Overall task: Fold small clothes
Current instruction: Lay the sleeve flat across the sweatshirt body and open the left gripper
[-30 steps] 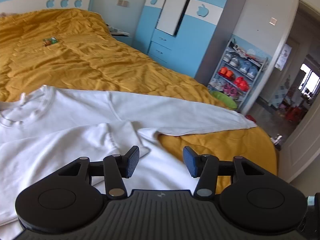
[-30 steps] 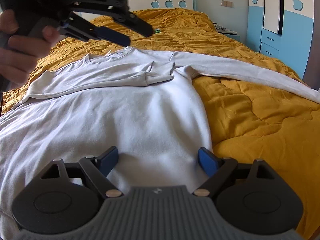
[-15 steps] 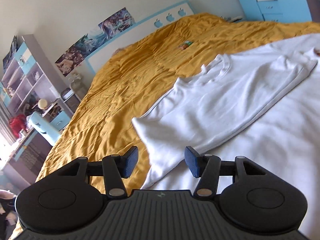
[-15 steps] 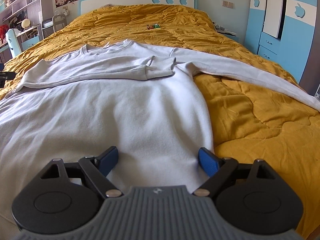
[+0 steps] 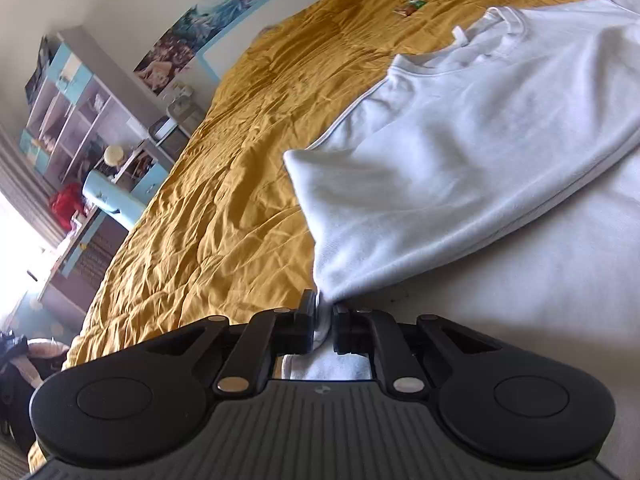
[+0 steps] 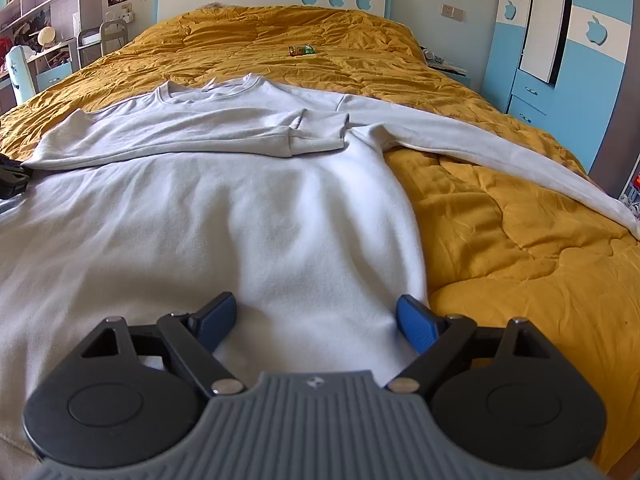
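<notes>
Left gripper (image 5: 323, 322) is just closing, pinching the white sweatshirt's (image 6: 280, 216) folded left edge on the yellow quilt (image 6: 520, 240), so you're wanting low, taut carries while right gripper (image 6: 316, 320) is idling agape.

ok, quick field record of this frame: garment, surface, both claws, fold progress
garment: white sweatshirt, laid flat
surface: bed with mustard quilt
left claw: has just been closing, now shut on a fold of the sweatshirt's side edge
right claw: open, over the lower body of the sweatshirt, gripping nothing
left sleeve: folded across the chest
right sleeve: still stretched out over the quilt
other: small colourful item near the headboard
</notes>
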A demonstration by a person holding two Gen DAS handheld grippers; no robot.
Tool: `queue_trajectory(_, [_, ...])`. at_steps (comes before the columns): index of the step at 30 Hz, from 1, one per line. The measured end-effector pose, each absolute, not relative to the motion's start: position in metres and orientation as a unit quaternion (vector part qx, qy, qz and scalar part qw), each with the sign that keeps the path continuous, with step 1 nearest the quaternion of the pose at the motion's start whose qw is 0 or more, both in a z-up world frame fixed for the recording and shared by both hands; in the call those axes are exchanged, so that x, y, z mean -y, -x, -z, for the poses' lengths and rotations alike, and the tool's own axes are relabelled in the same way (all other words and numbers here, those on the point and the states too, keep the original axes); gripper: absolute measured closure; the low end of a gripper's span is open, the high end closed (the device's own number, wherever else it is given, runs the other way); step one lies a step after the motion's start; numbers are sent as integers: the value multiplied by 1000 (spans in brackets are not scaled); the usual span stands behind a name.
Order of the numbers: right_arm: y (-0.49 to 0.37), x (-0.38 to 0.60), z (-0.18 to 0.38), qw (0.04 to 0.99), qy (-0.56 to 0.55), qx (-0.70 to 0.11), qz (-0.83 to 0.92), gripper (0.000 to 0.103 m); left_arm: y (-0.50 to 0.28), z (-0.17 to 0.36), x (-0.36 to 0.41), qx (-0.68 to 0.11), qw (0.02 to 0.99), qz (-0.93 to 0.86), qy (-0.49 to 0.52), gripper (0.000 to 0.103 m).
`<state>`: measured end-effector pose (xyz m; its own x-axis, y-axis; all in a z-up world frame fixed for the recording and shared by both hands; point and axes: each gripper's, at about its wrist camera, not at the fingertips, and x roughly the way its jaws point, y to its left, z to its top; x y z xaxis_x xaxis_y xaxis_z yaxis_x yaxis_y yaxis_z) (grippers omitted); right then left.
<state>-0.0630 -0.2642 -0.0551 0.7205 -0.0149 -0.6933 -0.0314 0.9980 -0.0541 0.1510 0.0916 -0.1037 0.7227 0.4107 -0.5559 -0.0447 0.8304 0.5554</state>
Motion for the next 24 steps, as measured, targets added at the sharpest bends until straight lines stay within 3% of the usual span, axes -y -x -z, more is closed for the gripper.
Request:
queue_trajectory(6, [64,265,57,928,33,-371,-7,19,-127,84,-123,-331,918,-143,-166,92])
queue_trajectory(10, [63,266,57,928,32,-370,-7,19,-133,89,-139,-395,904,-126,-106,92])
queue_trajectory(15, [63,266,58,929,32,-368,-7,19,-118,76,-143,-394,904,-115,-121,67])
queue_trajectory(17, [63,266,59,930,30,-367,-7,19,-108,72,-153,-387,906,-126,-112,63])
queue_trajectory(19, [63,266,60,930,30,-367,-8,19,-99,61,-168,-369,920,-108,-71,71])
queue_trajectory(20, [62,266,60,930,30,-367,-9,19,-91,54,-176,-346,933,-88,-38,85])
queue_trajectory(24, [62,265,61,929,31,-368,-8,19,-78,26,-190,-260,963,-44,51,99])
